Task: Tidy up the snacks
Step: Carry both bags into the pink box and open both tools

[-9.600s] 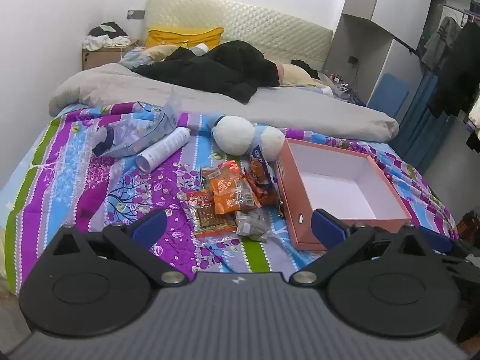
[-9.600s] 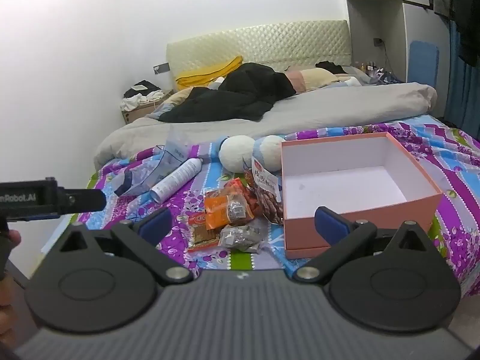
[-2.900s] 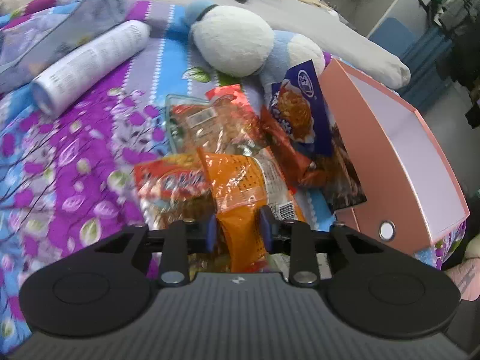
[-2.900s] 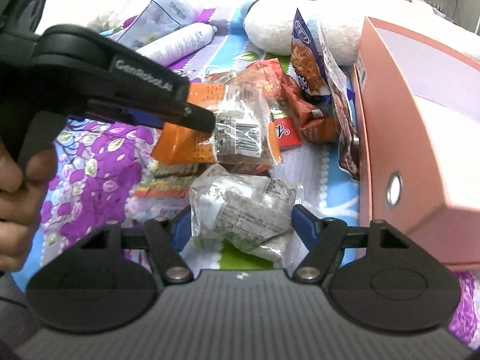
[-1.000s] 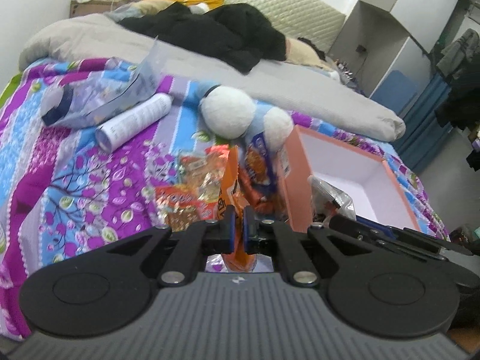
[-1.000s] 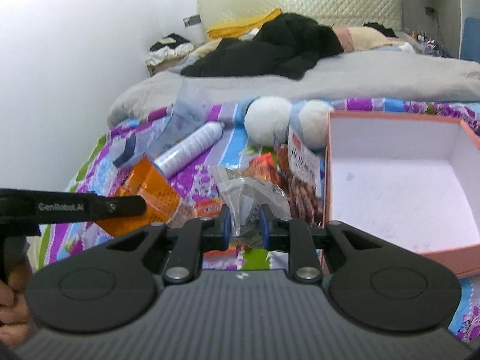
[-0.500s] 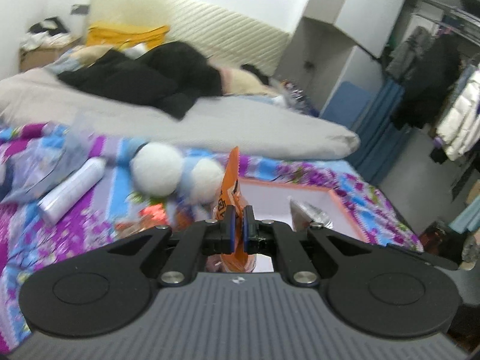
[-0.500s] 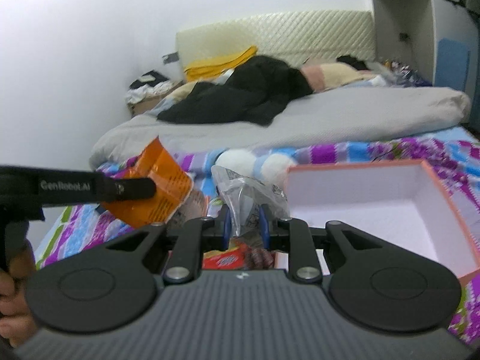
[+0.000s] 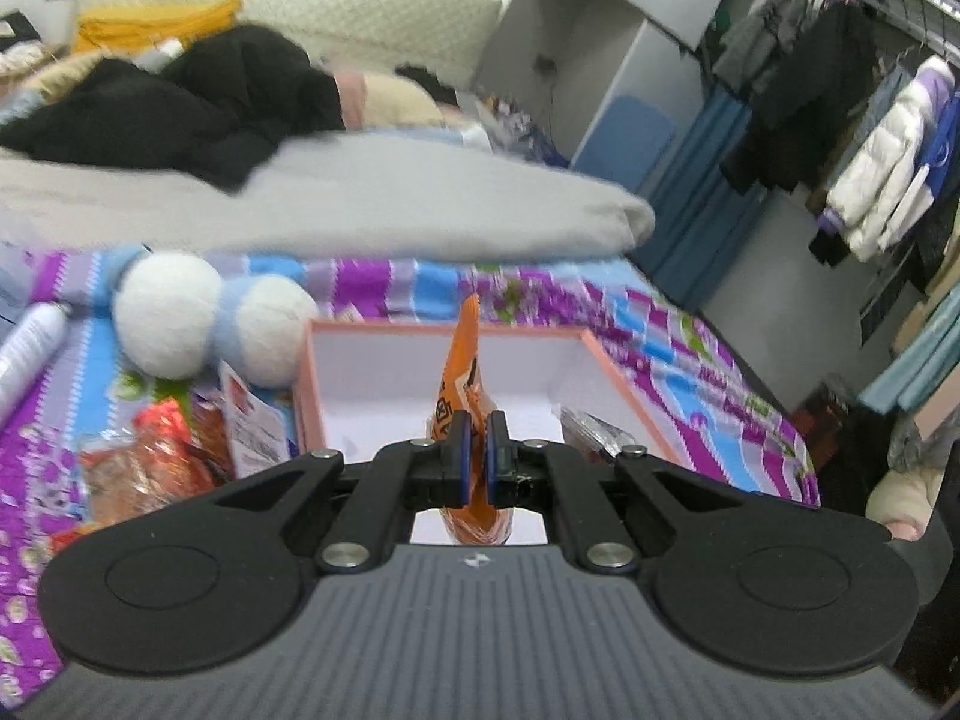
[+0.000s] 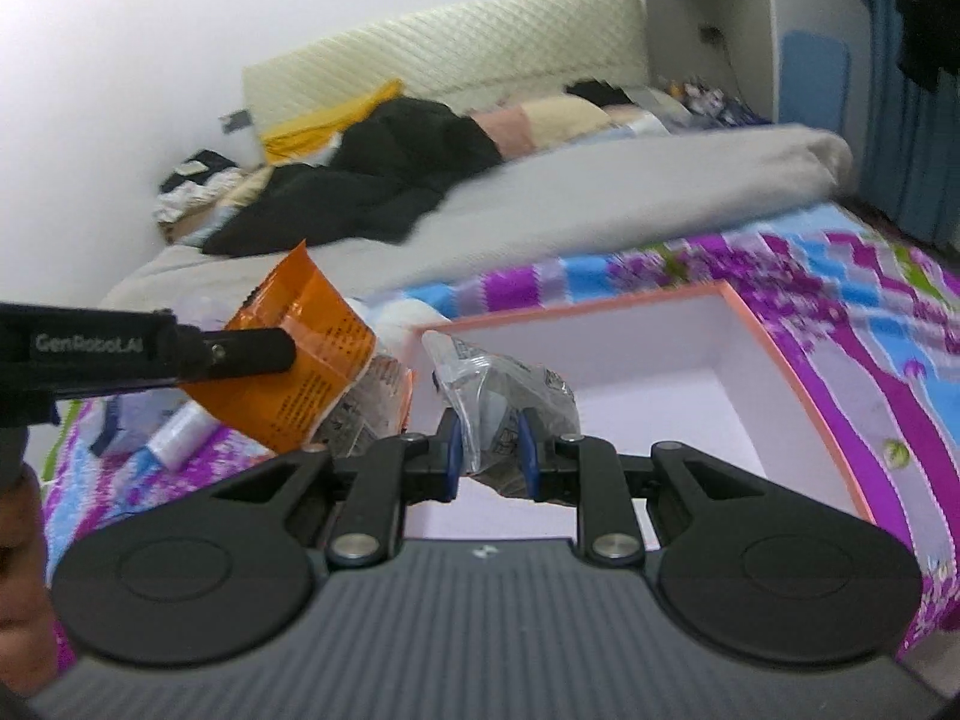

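Observation:
My left gripper (image 9: 477, 450) is shut on an orange snack packet (image 9: 465, 372), seen edge-on and held above the open pink box (image 9: 618, 381). The same orange snack packet (image 10: 300, 354) shows flat in the right wrist view, pinched by the left gripper's black finger (image 10: 240, 351). My right gripper (image 10: 486, 456) is shut on a clear crinkly snack bag (image 10: 498, 390), held over the near left part of the pink box (image 10: 774, 354), whose white inside looks bare. The clear bag's tip (image 9: 591, 429) peeks in at the left view's right.
More snack packets (image 9: 156, 456) lie on the purple-and-blue bedspread (image 9: 384, 282) left of the box. A white-and-blue plush toy (image 9: 204, 324) sits behind them, with a white spray can (image 9: 27, 342) further left. A grey duvet (image 9: 360, 204) and dark clothes cover the far bed. Clothes hang at the right.
Both grippers have swung right with their packets, from beside the snack pile to over the pink box. The box now fills the middle of both views.

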`<state>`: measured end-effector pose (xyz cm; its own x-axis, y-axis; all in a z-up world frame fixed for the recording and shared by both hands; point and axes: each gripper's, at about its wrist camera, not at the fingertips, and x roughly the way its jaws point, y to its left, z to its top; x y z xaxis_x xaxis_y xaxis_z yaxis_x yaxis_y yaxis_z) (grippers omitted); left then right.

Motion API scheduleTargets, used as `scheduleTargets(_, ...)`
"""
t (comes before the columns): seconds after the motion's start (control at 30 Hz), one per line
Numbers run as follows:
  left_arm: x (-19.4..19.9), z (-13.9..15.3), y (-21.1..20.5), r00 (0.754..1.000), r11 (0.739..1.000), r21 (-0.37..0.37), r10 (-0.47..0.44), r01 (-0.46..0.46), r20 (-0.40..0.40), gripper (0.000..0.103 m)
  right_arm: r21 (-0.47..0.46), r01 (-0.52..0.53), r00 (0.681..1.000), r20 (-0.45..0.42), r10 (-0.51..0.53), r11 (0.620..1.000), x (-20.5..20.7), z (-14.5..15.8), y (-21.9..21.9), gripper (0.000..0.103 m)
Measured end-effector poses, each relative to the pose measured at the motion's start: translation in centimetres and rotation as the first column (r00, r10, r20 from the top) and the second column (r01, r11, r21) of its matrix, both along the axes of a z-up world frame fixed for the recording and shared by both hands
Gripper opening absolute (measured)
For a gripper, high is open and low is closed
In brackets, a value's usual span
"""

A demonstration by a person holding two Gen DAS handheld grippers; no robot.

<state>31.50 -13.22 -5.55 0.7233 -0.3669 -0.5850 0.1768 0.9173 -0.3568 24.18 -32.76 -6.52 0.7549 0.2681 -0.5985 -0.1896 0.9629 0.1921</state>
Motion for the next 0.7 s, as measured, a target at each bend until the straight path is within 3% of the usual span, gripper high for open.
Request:
scheduleTargets(0.43, 8.8, -10.4, -3.8, 0.981, 0.997, 0.0, -0.074, 0.076, -0.178, 0.006, -0.041, 0.061, 0.984, -0.163, -0.067, 0.997, 6.0, -8.8, -3.6, 0.023)
scheduleTargets(0.7, 10.6, -13.3, -4.4, 0.969, 0.996, 0.002, -0.088, 0.091, -0.229, 0.006, -0.036, 0.078, 0.968, -0.237, -0.084, 0.996, 7.7, -12.1, -4.4, 0.025)
